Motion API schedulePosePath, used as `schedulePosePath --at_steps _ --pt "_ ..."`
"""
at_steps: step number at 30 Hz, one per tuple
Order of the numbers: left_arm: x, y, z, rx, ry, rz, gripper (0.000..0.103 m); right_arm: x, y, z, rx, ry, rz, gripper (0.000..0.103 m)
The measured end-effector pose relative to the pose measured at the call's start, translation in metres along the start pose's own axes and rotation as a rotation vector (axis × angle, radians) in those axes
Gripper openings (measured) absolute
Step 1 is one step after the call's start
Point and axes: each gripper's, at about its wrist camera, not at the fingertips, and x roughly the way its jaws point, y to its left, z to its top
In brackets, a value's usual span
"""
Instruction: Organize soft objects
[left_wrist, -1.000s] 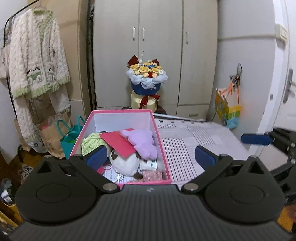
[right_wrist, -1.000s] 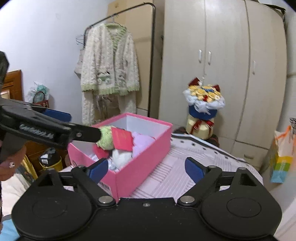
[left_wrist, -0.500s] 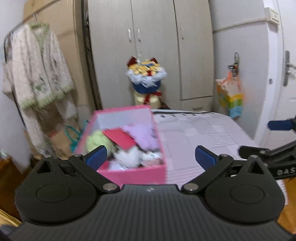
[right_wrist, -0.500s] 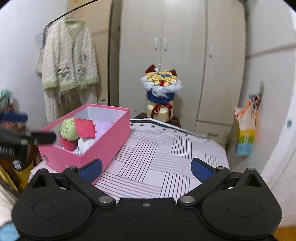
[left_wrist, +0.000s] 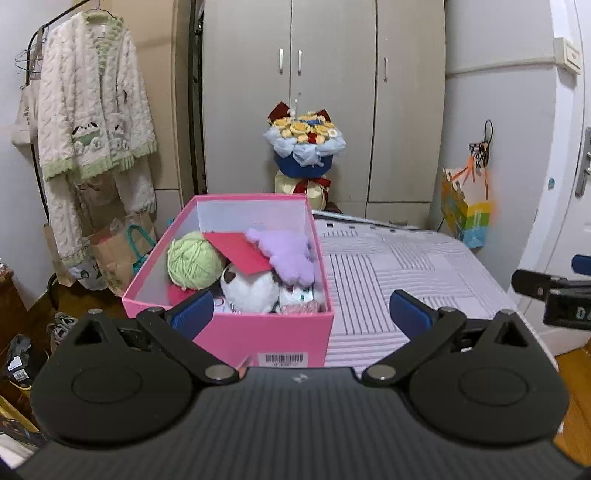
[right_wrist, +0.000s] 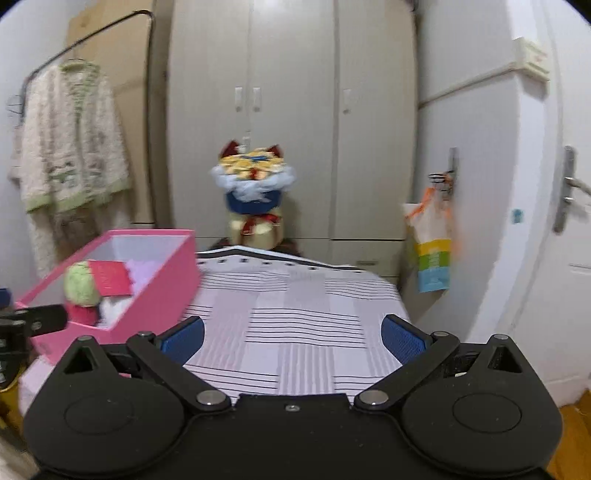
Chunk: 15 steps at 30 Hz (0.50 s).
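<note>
Facing: pink box (left_wrist: 258, 336) on striped bed (left_wrist: 399, 269)
Left gripper (left_wrist: 301, 314): spread wide, empty (box just ahead)
Right gripper (right_wrist: 291, 334): spread wide, empty

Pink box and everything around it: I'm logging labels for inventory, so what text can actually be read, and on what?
"D": white letter on the right gripper body, the rest cut off by the frame edge.
Barcode sticker on the pink box front: digits too small to read.
Nothing else is legible.
</note>
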Motion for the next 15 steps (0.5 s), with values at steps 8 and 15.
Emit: schedulePosePath --at_steps 8,15 --pt "-0.001 0.002 -0.014 -0.008 -0.002 -0.03 0.103 -0.003 0.013 -0.011 -0.038 0.006 0.034 0.103" --pt "-0.003 -0.001 -0.022 0.0 -0.028 0.014 0.103 -0.012 0.017 -0.018 -0.067 -0.022 0.0 0.103"
